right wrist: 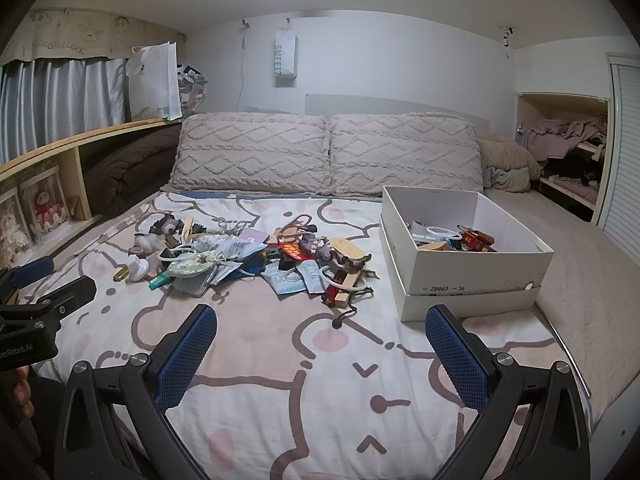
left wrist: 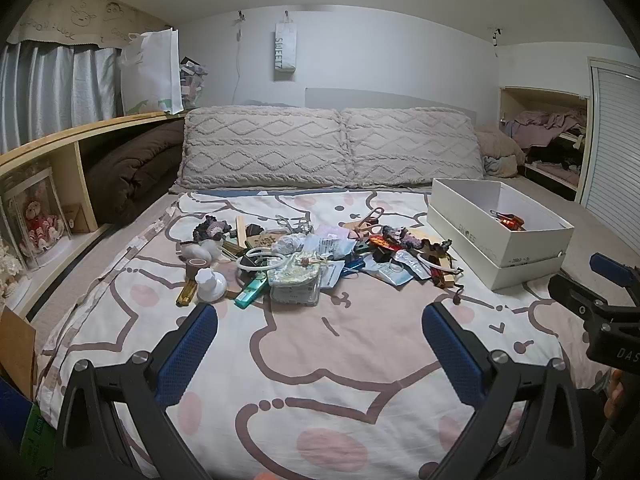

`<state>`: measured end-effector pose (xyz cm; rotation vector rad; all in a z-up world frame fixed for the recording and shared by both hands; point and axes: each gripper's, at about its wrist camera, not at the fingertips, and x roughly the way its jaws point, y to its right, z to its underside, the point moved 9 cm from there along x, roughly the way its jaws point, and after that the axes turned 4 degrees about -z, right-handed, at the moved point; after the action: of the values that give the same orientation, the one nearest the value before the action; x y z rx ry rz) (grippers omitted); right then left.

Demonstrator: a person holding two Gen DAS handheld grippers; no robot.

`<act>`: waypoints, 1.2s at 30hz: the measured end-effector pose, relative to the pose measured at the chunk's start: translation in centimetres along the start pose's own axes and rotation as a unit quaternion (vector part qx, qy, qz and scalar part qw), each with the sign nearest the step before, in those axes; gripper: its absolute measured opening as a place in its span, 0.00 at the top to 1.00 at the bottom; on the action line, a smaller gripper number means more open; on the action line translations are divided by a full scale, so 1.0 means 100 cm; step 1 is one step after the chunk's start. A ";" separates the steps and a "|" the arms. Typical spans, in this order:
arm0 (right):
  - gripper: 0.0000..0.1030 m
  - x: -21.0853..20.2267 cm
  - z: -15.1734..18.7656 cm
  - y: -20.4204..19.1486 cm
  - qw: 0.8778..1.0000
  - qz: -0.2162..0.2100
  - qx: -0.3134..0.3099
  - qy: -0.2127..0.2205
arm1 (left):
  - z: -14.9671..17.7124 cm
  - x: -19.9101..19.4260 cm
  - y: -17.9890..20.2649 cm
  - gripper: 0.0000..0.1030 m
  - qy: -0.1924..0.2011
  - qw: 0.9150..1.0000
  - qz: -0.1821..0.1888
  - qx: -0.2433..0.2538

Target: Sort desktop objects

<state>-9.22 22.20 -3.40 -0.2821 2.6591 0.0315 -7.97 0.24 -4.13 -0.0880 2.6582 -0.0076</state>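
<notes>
**Q:** Where do your tongs stand?

**A:** My left gripper (left wrist: 320,332) and right gripper (right wrist: 320,334) both hang spread wide over the cartoon-print bedspread (left wrist: 320,380), nothing between the blue pads (right wrist: 188,356).

**Q:** And the objects?

**A:** The heap of small clutter (left wrist: 316,256) lies at twelve o'clock from the left gripper. The white shoebox (right wrist: 472,276), partly filled, sits at one o'clock from the right, just beside the heap.

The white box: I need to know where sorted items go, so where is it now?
In both wrist views the white box sits on the bed's right side, right of the clutter pile, short of the pillows.
</notes>
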 end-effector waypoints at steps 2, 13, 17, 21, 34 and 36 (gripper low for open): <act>0.00 0.000 -0.001 0.000 1.000 0.000 0.000 0.000 | 0.000 0.000 0.000 0.00 -0.001 1.000 0.000 0.000; 0.00 0.002 0.002 0.000 1.000 -0.003 0.000 0.000 | 0.000 0.000 0.000 0.00 0.000 1.000 0.000 0.000; 0.00 0.003 0.003 -0.002 1.000 -0.004 0.000 0.000 | 0.000 0.000 0.000 0.00 -0.001 1.000 0.000 0.000; 0.00 0.000 0.000 -0.002 1.000 -0.005 -0.001 -0.001 | 0.001 0.000 0.003 0.00 -0.001 1.000 0.000 0.000; 0.00 -0.001 -0.003 -0.005 1.000 -0.009 -0.002 -0.002 | 0.002 -0.002 0.007 0.00 -0.001 1.000 -0.001 0.000; 0.00 -0.001 -0.003 -0.005 1.000 -0.009 -0.002 -0.002 | 0.002 -0.001 0.006 0.00 0.000 1.000 0.000 0.000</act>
<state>-9.12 21.75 -3.10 -0.3059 2.6526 0.0322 -7.80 0.83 -4.23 -0.0885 2.6574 -0.0064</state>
